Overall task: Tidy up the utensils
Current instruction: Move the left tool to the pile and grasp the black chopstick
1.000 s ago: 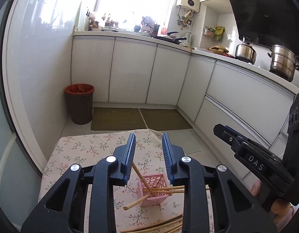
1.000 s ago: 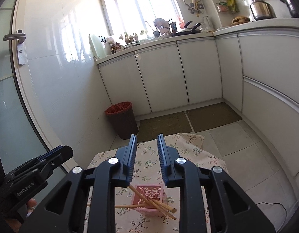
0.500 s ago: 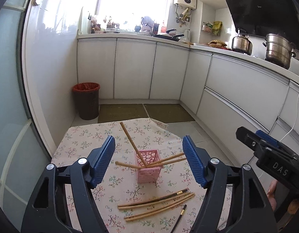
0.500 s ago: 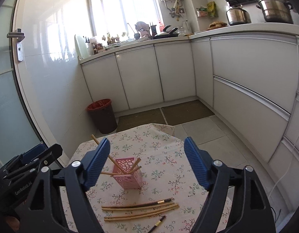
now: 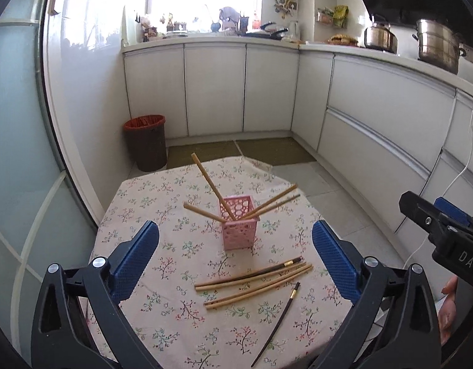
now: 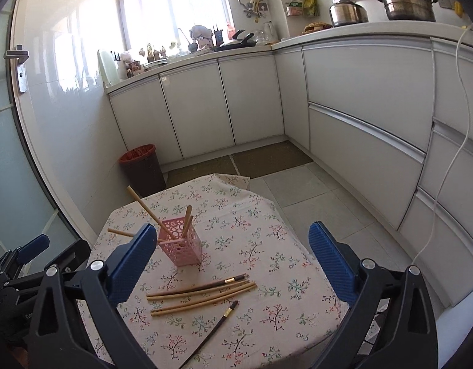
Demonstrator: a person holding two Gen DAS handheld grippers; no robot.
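Both grippers have pulled back and opened wide, empty. Ahead of the left gripper (image 5: pixel 235 253) and right gripper (image 6: pixel 233 259), loose chopsticks (image 5: pixel 255 279) lie before the pink basket (image 5: pixel 240 226). Light, stiff, slippery; likely best pinched mid-length.

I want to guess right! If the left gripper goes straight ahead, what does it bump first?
Probably the pink perforated plastic basket, which sits between the open left gripper fingers; depth is unclear.

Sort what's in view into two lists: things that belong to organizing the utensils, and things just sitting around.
Part of the job:
pink holder, with four chopsticks in it
loose bamboo chopsticks
dark chopstick
left gripper and right gripper, both open and empty

Just around:
floral tablecloth
bin
kettle
steamer pot
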